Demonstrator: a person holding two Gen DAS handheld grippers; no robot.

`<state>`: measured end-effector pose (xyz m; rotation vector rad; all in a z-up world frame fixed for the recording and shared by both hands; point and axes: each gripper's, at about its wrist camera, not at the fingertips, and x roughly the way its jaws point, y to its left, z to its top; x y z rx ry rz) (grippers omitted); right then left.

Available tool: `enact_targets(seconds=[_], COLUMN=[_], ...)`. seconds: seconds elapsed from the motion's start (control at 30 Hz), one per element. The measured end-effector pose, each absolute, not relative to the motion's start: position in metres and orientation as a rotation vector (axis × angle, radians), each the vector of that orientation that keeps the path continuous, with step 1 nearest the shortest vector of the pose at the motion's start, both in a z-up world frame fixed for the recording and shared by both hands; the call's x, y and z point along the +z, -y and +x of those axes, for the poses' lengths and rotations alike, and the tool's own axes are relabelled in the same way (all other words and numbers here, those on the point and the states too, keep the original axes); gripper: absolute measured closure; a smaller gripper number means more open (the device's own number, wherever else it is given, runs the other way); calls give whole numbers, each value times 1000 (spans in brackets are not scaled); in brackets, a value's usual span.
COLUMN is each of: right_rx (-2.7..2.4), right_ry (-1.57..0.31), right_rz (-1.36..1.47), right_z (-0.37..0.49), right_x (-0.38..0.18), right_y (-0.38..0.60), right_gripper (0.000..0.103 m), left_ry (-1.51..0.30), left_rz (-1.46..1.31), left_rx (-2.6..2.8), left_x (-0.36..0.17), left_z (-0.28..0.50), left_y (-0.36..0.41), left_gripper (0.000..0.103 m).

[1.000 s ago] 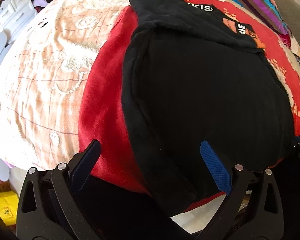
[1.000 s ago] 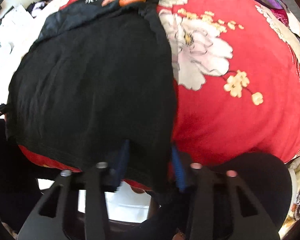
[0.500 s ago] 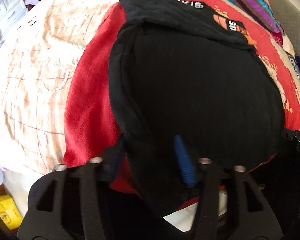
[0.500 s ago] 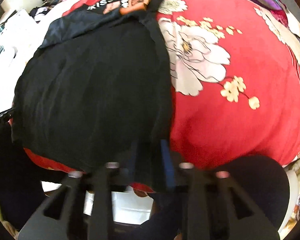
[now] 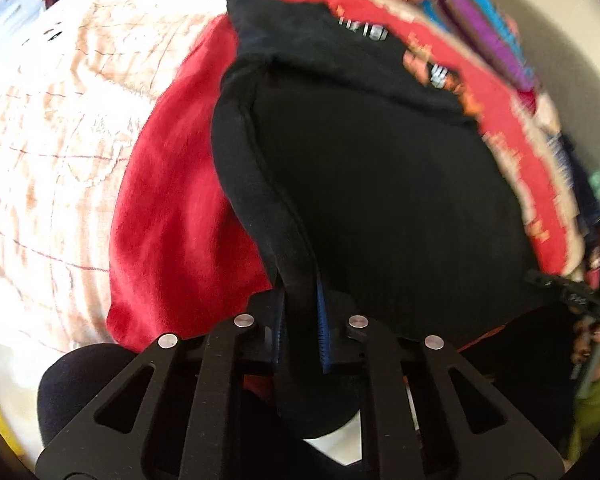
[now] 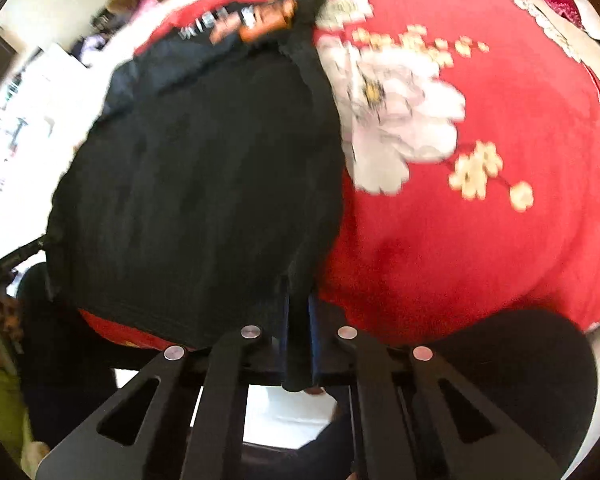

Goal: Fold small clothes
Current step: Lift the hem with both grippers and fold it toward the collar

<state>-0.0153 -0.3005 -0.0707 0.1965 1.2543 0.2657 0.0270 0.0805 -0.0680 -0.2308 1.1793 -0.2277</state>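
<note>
A black garment [image 5: 380, 184] with an orange and white print at its far end lies on a red flowered blanket [image 5: 172, 216]. It also shows in the right wrist view [image 6: 196, 184]. My left gripper [image 5: 300, 320] is shut on the garment's near left edge, and cloth hangs down between its blue pads. My right gripper [image 6: 298, 320] is shut on the near right corner. The near hem is lifted off the blanket between the two grippers.
The red blanket [image 6: 480, 220] with white flowers covers the bed to the right. A pale patterned cover [image 5: 48, 128] lies to the left. Striped folded cloth [image 5: 488, 40] is stacked at the far right. The bed's near edge runs just under both grippers.
My left gripper closed from wide open onto the garment's left edge. My right gripper tightened on the right corner. Both views are blurred and the near hem has risen.
</note>
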Motion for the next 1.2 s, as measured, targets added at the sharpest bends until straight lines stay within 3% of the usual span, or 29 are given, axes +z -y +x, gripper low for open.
enact_targets(seconds=[0.17, 0.57, 1.2], right_rx=[364, 375, 286], right_ry=[-1098, -916, -771], right_rz=[273, 479, 460], right_z=[-10, 76, 209], right_x=[-37, -5, -24], right_y=[310, 326, 320], right_gripper=[96, 96, 97], left_ry=[-1114, -944, -831], left_rz=[-324, -472, -724], left_rx=[-269, -278, -178], left_x=[-55, -12, -41], left_z=[29, 93, 219], left_y=[-94, -103, -148], left_gripper=[97, 97, 98])
